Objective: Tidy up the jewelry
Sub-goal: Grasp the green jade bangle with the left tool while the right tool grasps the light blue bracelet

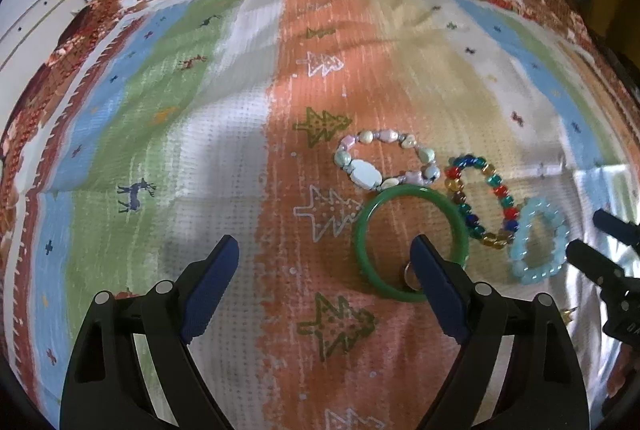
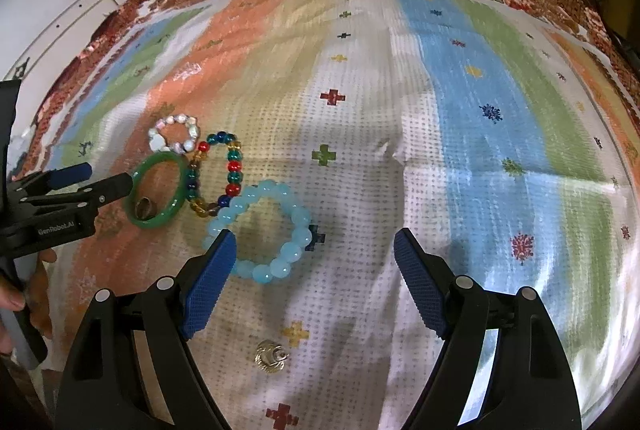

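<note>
Here both the left gripper [image 1: 325, 257] and right gripper [image 2: 313, 252] stand spread, empty; the multicoloured bead bracelet [image 2: 216, 174] lies stretched lengthwise away.

Both the left gripper [image 1: 326, 254] and the right gripper [image 2: 314, 246] are showing black plastic frames, round silver screws and ribbed blue pads [image 2: 208, 286]. White "GenRobot.AI" lettering [image 2: 56, 228] is showing on the left gripper's side.

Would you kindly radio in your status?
Both grippers open, empty. Four bracelets clustered: green bangle, blue beads. Ring inside bangle. Nothing blocking.
</note>
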`<state>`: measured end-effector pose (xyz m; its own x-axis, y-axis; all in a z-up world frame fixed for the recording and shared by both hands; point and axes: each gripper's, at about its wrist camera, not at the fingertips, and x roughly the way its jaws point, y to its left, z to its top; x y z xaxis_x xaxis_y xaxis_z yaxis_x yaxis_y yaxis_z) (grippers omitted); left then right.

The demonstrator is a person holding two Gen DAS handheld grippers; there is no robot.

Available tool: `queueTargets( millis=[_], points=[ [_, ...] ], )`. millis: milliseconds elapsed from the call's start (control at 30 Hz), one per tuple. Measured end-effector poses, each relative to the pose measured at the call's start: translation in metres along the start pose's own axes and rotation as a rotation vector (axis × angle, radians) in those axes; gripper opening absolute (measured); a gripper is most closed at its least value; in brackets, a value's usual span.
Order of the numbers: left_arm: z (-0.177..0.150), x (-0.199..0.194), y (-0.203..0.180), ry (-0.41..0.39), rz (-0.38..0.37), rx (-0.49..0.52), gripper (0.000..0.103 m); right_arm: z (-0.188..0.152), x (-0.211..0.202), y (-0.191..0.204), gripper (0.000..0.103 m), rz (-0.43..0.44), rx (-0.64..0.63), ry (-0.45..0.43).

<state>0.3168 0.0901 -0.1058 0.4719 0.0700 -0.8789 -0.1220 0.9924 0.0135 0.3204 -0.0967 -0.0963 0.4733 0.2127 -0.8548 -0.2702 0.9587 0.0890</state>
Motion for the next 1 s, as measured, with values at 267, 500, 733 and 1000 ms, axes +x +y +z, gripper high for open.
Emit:
queueTargets(
  millis=[267,500,733,1000],
  points=[
    [-0.003,0.014,0.003,0.034,0.022,0.008,0.068,-0.003,0.011,-0.004,0.081,-0.023,0.006,0.034],
    [-0.005,0.013,0.001,0.04,0.016,0.027,0.044,-0.006,0.013,-0.008,0.074,-0.048,0.004,0.044],
    [-0.007,0.013,-0.003,0.056,0.014,0.055,0.009,-0.007,0.011,-0.001,0.034,-0.023,-0.032,0.049],
    [-0.011,0.01,-0.003,0.086,-0.016,0.047,0.007,-0.011,0.01,0.002,0.012,0.006,-0.041,0.069]
  ],
)
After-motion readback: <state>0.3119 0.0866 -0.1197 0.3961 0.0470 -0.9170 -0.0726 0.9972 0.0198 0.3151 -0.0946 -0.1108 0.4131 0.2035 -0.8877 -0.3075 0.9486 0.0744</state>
